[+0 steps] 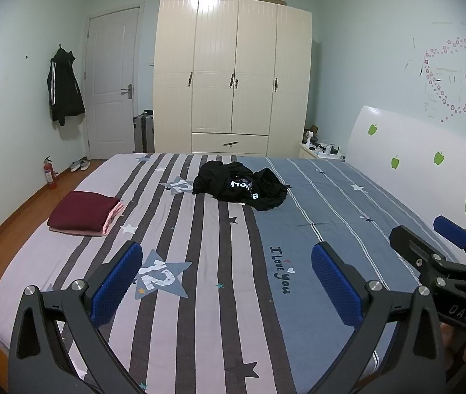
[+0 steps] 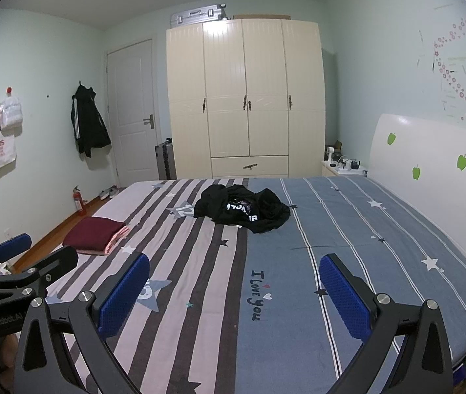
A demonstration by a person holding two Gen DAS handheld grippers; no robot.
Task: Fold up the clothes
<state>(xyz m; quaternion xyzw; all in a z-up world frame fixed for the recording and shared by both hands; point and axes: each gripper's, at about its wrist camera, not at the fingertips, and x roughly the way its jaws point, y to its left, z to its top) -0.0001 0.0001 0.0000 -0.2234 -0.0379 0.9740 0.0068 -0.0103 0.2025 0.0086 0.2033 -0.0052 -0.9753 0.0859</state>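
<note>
A crumpled black garment with white lettering (image 1: pixel 239 185) lies in the middle of the bed (image 1: pixel 220 312), far from both grippers; it also shows in the right wrist view (image 2: pixel 243 208). A folded dark red garment on a folded pink one (image 1: pixel 85 218) sits near the bed's left edge, also in the right wrist view (image 2: pixel 96 234). My left gripper (image 1: pixel 226 282) is open and empty above the near part of the bed. My right gripper (image 2: pixel 234 297) is open and empty beside it, and shows at the right of the left wrist view (image 1: pixel 430 233).
A white headboard (image 1: pixel 413 151) runs along the bed's right side. A cream wardrobe (image 1: pixel 233 72) stands beyond the bed, a nightstand (image 1: pixel 321 152) at its right. A fire extinguisher (image 1: pixel 49 172) and shoes are on the floor at left. A dark jacket (image 1: pixel 64 87) hangs by the door.
</note>
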